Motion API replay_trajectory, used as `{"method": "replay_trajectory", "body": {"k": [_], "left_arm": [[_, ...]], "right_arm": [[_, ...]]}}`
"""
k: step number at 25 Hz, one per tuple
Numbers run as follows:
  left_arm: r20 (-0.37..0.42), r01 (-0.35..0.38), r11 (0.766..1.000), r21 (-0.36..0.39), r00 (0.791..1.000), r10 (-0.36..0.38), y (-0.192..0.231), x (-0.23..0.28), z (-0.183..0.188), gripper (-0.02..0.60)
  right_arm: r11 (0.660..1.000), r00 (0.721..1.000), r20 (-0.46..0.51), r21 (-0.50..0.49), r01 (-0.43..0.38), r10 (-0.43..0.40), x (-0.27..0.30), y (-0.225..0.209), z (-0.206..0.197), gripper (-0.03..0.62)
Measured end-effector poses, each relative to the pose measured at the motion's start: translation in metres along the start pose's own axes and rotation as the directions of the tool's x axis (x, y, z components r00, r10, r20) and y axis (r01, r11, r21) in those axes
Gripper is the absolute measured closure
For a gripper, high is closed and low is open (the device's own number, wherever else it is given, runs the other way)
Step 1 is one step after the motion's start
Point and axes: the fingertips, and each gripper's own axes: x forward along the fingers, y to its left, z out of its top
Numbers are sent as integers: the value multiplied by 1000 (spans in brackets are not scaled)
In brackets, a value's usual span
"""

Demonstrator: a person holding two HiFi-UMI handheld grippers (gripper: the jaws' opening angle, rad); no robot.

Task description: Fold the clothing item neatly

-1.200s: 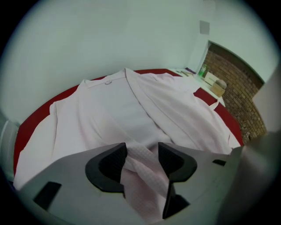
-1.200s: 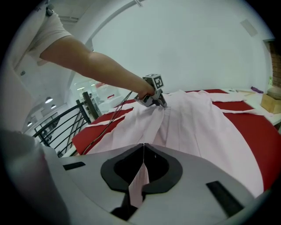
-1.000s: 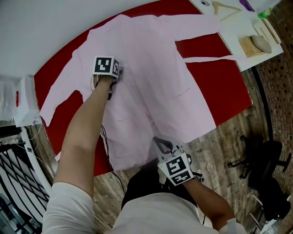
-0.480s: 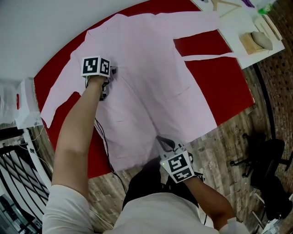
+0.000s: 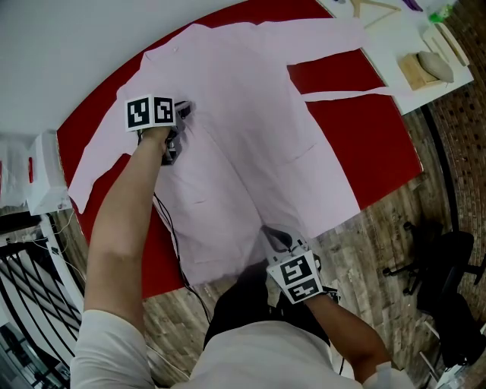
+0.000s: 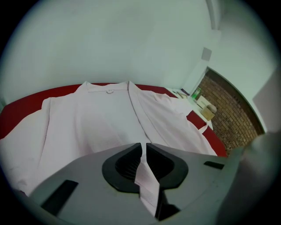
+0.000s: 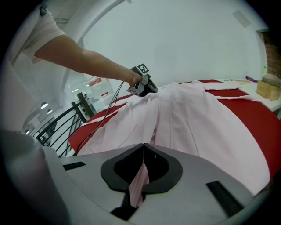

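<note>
A pale pink garment (image 5: 258, 114) lies spread open on the red table (image 5: 364, 152), collar at the far side, sleeves out to both sides. My left gripper (image 5: 182, 112) is at the garment's left shoulder area; its jaws have just been closing, and a fold of the pink cloth (image 6: 147, 180) is now pinched between them at the left gripper (image 6: 144, 151). My right gripper (image 5: 272, 234) is at the near hem, over the table's front edge. In its own view the right gripper (image 7: 143, 151) is shut on a strip of hem cloth (image 7: 139, 182).
A white side table (image 5: 395, 57) at the far right carries a wooden hanger (image 5: 373, 14) and a wooden block (image 5: 414, 76). A white box (image 5: 38, 175) and black railing (image 5: 26, 304) stand at the left. An office chair (image 5: 448, 281) is on the wooden floor at the right.
My left gripper has shifted left and up, and the cloth under it now bunches between its jaws. The right gripper stays at the hem with its hold unchanged.
</note>
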Motion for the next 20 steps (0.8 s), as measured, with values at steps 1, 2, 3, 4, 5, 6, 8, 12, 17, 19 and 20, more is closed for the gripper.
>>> {"method": "replay_trajectory", "body": {"k": [1, 2, 3, 4, 5, 6, 8, 12, 17, 19, 20], "left_arm": [[-20, -21, 1000, 15, 1000, 22, 1, 1, -2, 537], [-50, -58, 997, 45, 997, 60, 5, 3, -5, 537], [-80, -99, 992, 83, 991, 106, 11, 4, -8, 535], [-106, -133, 984, 115, 984, 145, 16, 5, -10, 535], [-124, -153, 980, 128, 978, 169, 21, 7, -12, 526], [-137, -162, 979, 122, 974, 178, 25, 9, -14, 495], [-153, -162, 982, 99, 972, 176, 27, 13, -16, 460], [-171, -167, 980, 108, 968, 184, 26, 20, -16, 442], [-167, -155, 984, 93, 971, 169, 21, 22, -9, 440], [-195, -187, 974, 129, 958, 209, 26, 23, -15, 440], [-202, -200, 969, 146, 953, 227, 28, 24, -17, 442]], "right_arm": [[1000, 1000, 0, 2, 3, -3, 0, -1, 0, 576], [1000, 1000, 1, 2, 5, -5, -1, -1, 0, 576], [1000, 1000, 4, 0, 6, -6, -1, -1, 1, 576], [1000, 1000, 6, -3, 6, -6, -2, -1, 2, 576], [1000, 1000, 8, -5, 5, -5, -2, -1, 3, 576], [1000, 1000, 8, -5, 4, -4, -2, -1, 3, 576], [1000, 1000, 7, 0, 2, -2, -1, -1, 2, 576], [1000, 1000, 1, 1, -1, 1, 2, 0, 1, 576], [1000, 1000, -4, 3, -5, 5, 4, -1, -1, 576], [1000, 1000, -6, 3, -6, 6, 4, 0, -2, 576], [1000, 1000, -6, 2, -7, 7, 4, 0, -1, 576]]}}
